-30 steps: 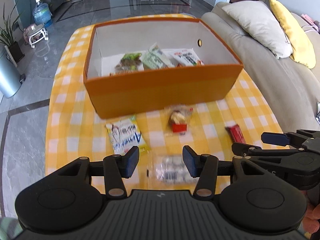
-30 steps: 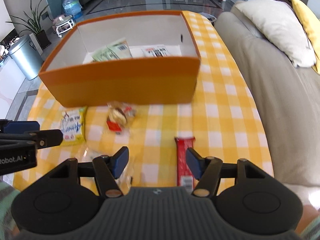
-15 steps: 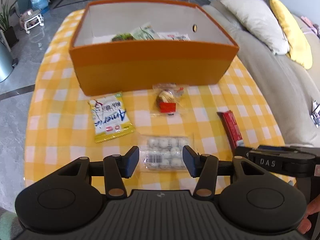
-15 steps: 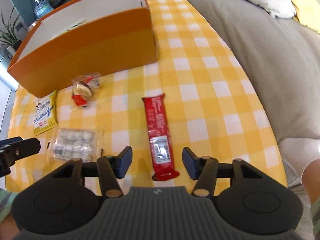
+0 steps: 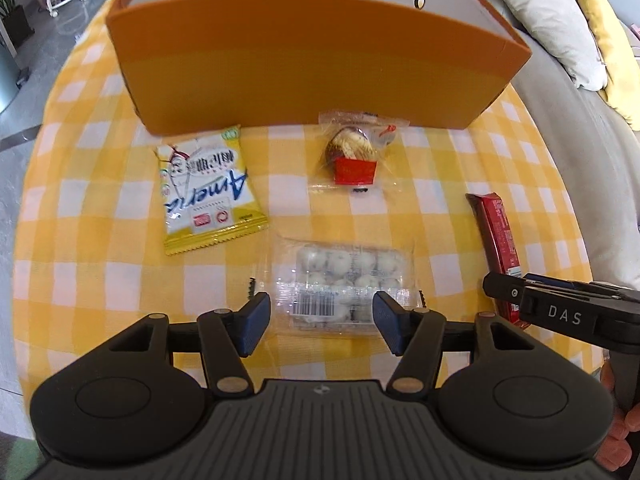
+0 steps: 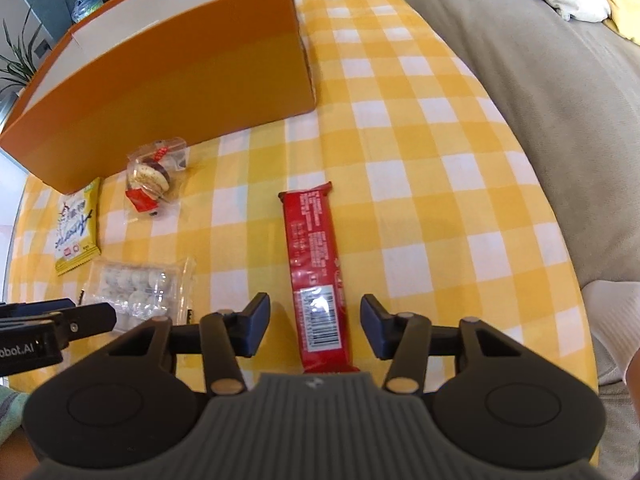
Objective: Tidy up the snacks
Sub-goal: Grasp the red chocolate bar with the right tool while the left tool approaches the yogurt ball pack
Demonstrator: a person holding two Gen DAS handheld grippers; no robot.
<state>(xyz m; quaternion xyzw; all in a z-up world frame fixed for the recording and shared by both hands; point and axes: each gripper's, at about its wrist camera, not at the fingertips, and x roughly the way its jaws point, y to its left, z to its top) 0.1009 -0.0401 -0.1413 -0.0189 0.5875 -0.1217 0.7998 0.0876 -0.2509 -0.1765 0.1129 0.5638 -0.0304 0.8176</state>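
A clear pack of white balls (image 5: 340,280) lies on the checked tablecloth (image 5: 80,240). My left gripper (image 5: 320,322) hangs low over its near end, jaws opening, one pad on each side of the pack and neither touching it. A red snack bar (image 6: 312,248) lies lengthwise under my right gripper (image 6: 314,326). Those jaws are closing with the bar's near end between them, and gaps remain on both sides. The orange box (image 5: 304,60) stands behind with packets inside.
A yellow-white packet (image 5: 204,192) and a clear-wrapped pastry with a red label (image 5: 356,156) lie in front of the box. A grey sofa (image 6: 520,80) with pillows (image 5: 540,12) runs along the table's right edge. A person's white-socked foot (image 6: 612,320) shows at right.
Both grippers have come down toward the table. The left jaws have widened around the clear pack. The right jaws have narrowed, and the red bar now lies between them.
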